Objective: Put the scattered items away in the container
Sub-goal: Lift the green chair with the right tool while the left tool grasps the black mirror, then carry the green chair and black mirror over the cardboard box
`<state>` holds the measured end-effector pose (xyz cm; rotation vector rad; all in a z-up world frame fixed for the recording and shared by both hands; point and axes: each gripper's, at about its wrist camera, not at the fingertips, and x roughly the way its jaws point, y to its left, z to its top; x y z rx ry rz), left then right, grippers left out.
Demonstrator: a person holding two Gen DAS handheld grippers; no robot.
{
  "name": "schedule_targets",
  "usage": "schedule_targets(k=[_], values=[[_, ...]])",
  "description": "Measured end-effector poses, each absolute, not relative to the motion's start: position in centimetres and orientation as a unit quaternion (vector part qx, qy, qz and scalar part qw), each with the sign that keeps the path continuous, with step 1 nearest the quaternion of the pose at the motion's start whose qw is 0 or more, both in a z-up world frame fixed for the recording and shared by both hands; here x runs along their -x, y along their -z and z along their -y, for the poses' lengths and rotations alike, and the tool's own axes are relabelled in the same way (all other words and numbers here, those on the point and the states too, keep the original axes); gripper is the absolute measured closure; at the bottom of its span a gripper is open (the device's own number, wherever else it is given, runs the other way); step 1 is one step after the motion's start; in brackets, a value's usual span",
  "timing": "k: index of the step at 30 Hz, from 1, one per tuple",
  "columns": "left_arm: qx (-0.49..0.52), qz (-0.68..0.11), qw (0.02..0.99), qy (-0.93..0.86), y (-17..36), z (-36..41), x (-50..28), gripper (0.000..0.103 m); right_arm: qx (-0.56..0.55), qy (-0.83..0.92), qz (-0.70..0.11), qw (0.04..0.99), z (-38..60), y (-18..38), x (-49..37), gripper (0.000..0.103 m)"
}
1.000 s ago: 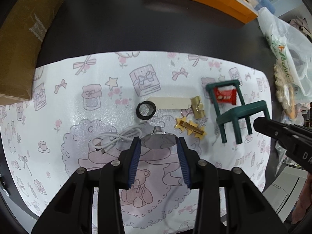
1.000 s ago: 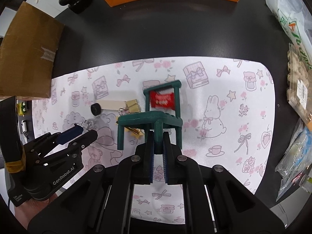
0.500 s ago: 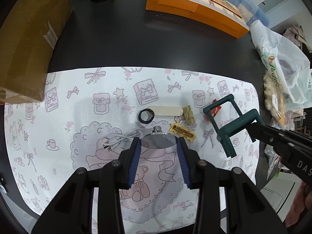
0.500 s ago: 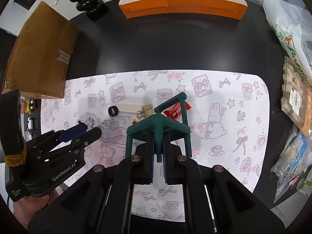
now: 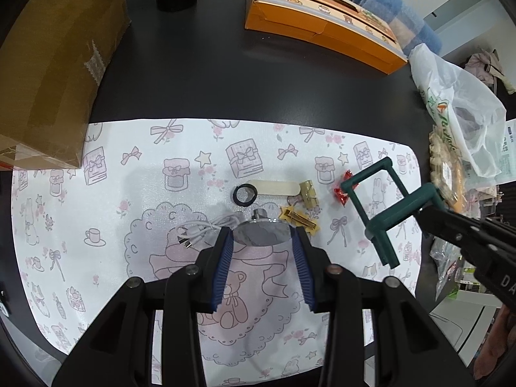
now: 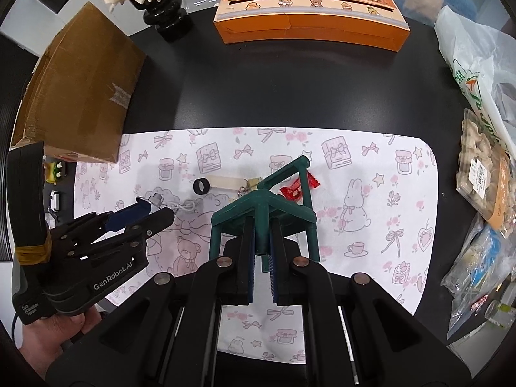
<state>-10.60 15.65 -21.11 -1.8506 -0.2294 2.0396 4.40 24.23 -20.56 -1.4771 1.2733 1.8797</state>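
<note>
Clearly the small green chair [image 6: 262,208] is the thing in hand: the right hand-held gripper [image 6: 262,251] is clenched on one of its legs, and it hangs tilted above the patterned mat [image 6: 371,225] at the centre of the right wrist view. Judging by its thin bars and open frame, it is light, stiff plastic, smooth enough to swivel on a single-leg hold; a grip high on the leg, near the seat, should keep it from swinging.

Just beyond it on the mat lie a red candy wrapper [image 5: 342,192], soft and crinkly, a gold binder clip [image 5: 309,192], a gold star hair clip [image 5: 298,220], a pale flat stick [image 5: 278,187], a black ring [image 5: 245,195] and a white cable [image 5: 201,230], all flat or limp and harder to pinch.

A round silvery flask-like piece [image 5: 261,233] sits between the spread fingers of the left hand-held gripper [image 5: 262,258], at lower centre of the left wrist view; whether they actually press it I cannot tell.

A cardboard box [image 6: 80,96] stands upper left and an orange carton [image 6: 309,16] at the top on the black counter [image 6: 290,90]; which serves as the container is unclear
</note>
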Motion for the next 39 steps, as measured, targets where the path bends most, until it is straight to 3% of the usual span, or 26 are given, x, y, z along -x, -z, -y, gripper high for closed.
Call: schedule_targets(k=[39], values=[[0.607, 0.112, 0.155, -0.771, 11.0, -9.0, 13.6, 0.066, 0.493, -0.747, -0.403, 0.189, -26.1, 11.1, 2.2, 0.095]])
